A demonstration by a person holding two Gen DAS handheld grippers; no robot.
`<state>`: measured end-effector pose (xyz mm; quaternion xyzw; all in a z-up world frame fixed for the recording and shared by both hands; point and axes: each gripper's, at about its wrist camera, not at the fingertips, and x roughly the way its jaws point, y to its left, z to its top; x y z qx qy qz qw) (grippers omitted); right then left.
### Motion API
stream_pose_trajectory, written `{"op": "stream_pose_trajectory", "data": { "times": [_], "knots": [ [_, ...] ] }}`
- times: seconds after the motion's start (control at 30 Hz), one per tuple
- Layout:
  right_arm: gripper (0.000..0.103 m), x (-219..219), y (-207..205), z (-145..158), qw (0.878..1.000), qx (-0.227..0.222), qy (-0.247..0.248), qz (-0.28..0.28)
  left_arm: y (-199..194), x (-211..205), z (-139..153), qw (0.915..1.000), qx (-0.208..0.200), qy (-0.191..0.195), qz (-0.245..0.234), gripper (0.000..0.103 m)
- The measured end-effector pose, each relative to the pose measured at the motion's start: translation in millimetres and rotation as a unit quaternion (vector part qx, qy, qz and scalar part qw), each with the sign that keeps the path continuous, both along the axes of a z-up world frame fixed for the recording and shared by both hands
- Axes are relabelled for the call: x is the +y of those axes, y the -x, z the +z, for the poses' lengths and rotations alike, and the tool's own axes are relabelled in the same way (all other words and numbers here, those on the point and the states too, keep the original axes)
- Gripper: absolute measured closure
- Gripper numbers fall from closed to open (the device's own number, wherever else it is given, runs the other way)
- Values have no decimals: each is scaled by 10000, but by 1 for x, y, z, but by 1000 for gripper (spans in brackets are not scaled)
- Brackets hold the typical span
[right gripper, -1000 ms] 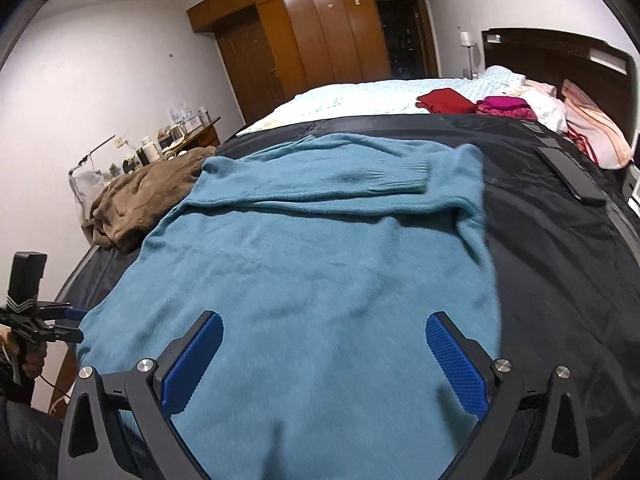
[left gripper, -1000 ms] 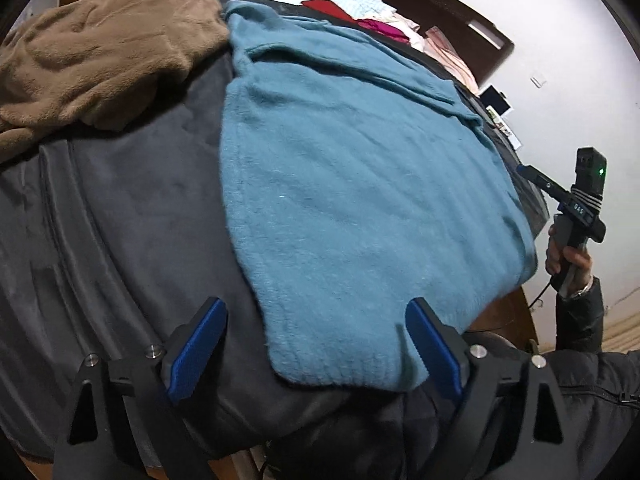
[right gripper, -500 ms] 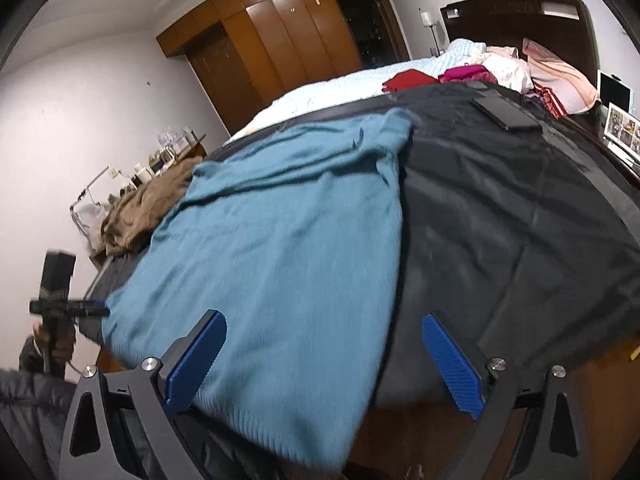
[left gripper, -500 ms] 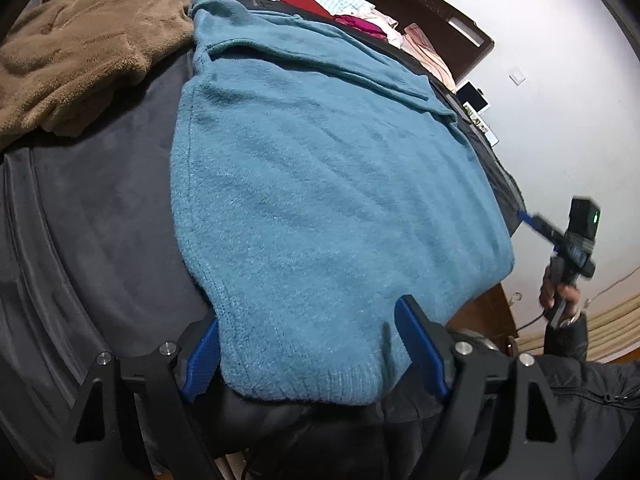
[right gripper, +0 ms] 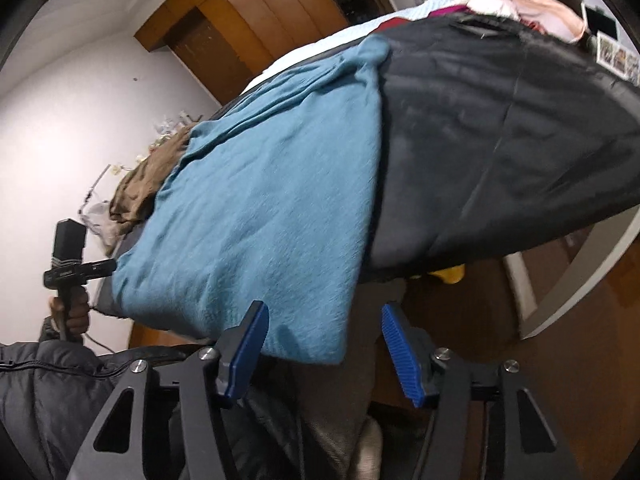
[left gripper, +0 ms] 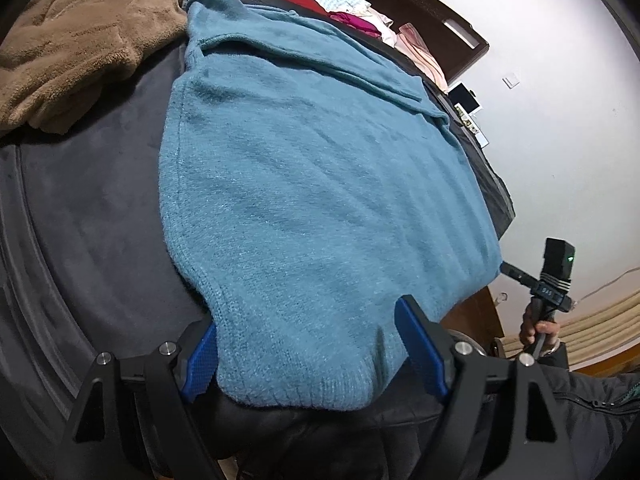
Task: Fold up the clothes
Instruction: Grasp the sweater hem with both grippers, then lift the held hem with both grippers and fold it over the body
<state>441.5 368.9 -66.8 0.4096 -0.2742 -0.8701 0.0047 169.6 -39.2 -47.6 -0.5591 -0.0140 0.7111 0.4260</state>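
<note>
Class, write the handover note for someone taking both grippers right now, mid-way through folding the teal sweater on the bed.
Left gripper: open, its jaws astride the hem at the near left corner of the teal sweater, not clamped.
Right gripper: jaws closing, the sweater's near right corner between them, pads not yet pressing.
Sweater: flat on the dark bedcover, hem hanging over the near edge, one sleeve already laid across the chest at the far end. Brown garment piled beyond it on the left side, untouched.
Done: sleeve folded in.
Left: grip both hem corners, probably carry the hem up towards the collar, then see to the brown garment.
</note>
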Motion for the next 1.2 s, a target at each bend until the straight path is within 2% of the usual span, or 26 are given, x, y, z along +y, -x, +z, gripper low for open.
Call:
{"op": "stream_pose_trajectory", "data": {
  "times": [0.07,0.33,0.53,0.57,0.6,0.63,0.67,0.77,0.87,1.0,1.07,1.2],
  "knots": [
    [67,-3,1,-5,9998,9,149,107,1,-2,-1,10000,-40,-56,-1,19],
    [70,-30,0,12,9963,320,-237,764,-6,5,0,9996,12,-43,-267,19],
    [70,-25,12,4,9952,266,-32,939,-1,3,-2,9994,-116,-186,-256,19],
    [70,-25,13,3,9954,237,-46,923,-1,3,-2,9996,-92,-159,-206,27],
    [70,-26,14,4,9956,248,-58,905,0,2,-2,9999,-58,-80,-124,44],
    [73,-27,14,5,9954,305,-58,903,2,2,-3,10000,-44,15,-29,54],
    [79,-28,14,7,9953,362,-59,902,4,1,-4,9999,-70,70,65,70],
    [86,-25,10,25,9919,893,151,892,12,-6,-5,9992,-250,-116,277,85],
    [86,-24,12,42,9868,1288,288,943,12,-7,4,9989,-160,-251,355,88],
    [86,-32,29,44,9866,1180,148,1114,10,-8,19,9984,41,-409,399,89],
    [91,-34,35,40,9880,1090,86,1094,11,-10,23,9978,84,-468,452,89],
    [92,-30,37,45,9875,1241,96,964,16,-14,33,9965,176,-607,551,90]
  ]
}}
